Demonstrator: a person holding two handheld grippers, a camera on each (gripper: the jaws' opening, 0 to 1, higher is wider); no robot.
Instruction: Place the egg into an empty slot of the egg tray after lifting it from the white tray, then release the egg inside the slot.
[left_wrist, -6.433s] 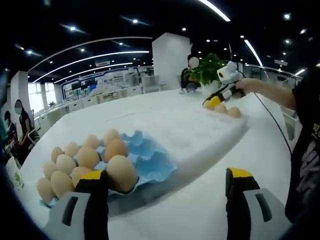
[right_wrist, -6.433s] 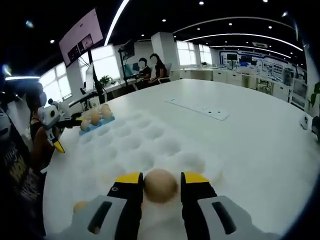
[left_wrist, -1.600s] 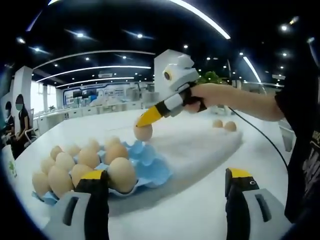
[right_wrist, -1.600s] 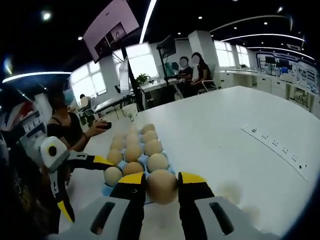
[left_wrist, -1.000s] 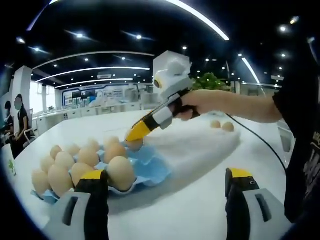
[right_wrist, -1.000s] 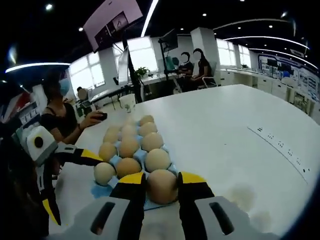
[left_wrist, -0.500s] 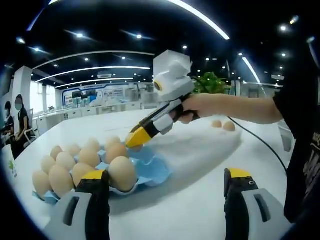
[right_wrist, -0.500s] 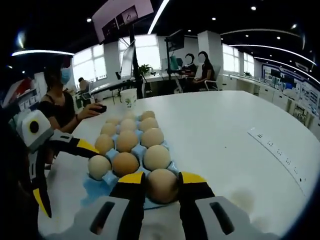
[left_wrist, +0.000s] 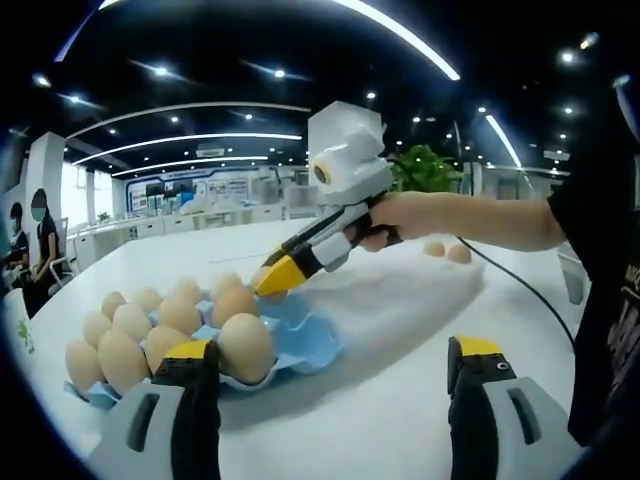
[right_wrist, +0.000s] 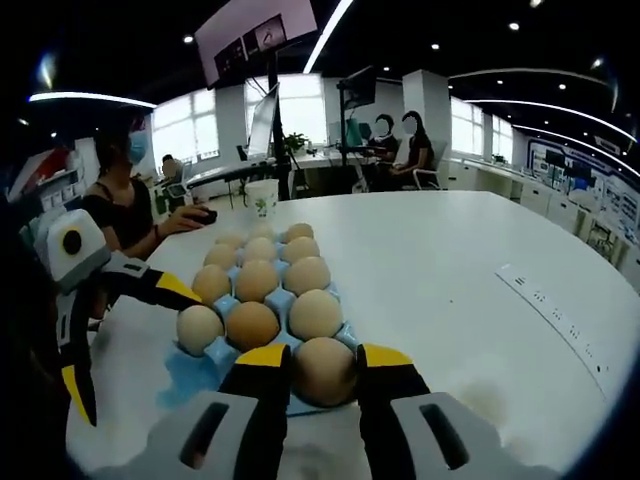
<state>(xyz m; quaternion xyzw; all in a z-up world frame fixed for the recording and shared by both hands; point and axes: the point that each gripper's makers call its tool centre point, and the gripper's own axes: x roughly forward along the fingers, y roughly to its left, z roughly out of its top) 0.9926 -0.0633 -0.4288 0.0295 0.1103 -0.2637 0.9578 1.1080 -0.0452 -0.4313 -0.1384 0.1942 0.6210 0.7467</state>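
- Right gripper (right_wrist: 322, 372) at 6 o'clock in the right gripper view, yellow-tipped jaws clamped on either side of a tan egg (right_wrist: 324, 369).
- Held egg low over the near edge of the blue egg tray (right_wrist: 218, 355), at the tray's right-hand column; hard to tell whether seated in a slot or just above it.
- Rows of other eggs (right_wrist: 256, 281) in the tray beyond, running toward 12 o'clock; one blue slot bare at about 8 o'clock of the held egg.
- Same gripper seen from the left gripper view (left_wrist: 268, 283), entering from 3 o'clock, gripped by a hand (left_wrist: 400, 215), tips down at the far side of the egg tray (left_wrist: 305, 335).
- Left gripper (left_wrist: 330, 362) at 6 o'clock in its own view, jaws spread wide with nothing between, held near the tray's close edge.
- Left gripper also at 9 o'clock in the right gripper view (right_wrist: 120, 330), just beside the tray.
- White tray (left_wrist: 400, 290) past the egg tray toward 2 o'clock, two eggs left on its far end (left_wrist: 446, 251).
- White table (right_wrist: 450, 270) under everything; paper cup (right_wrist: 262, 197) near 11 o'clock beyond the tray.
- Seated person in black top (right_wrist: 120, 215) at 10 o'clock, hand on the table.
- Green plant (left_wrist: 425, 165) at 1 o'clock in the left gripper view.
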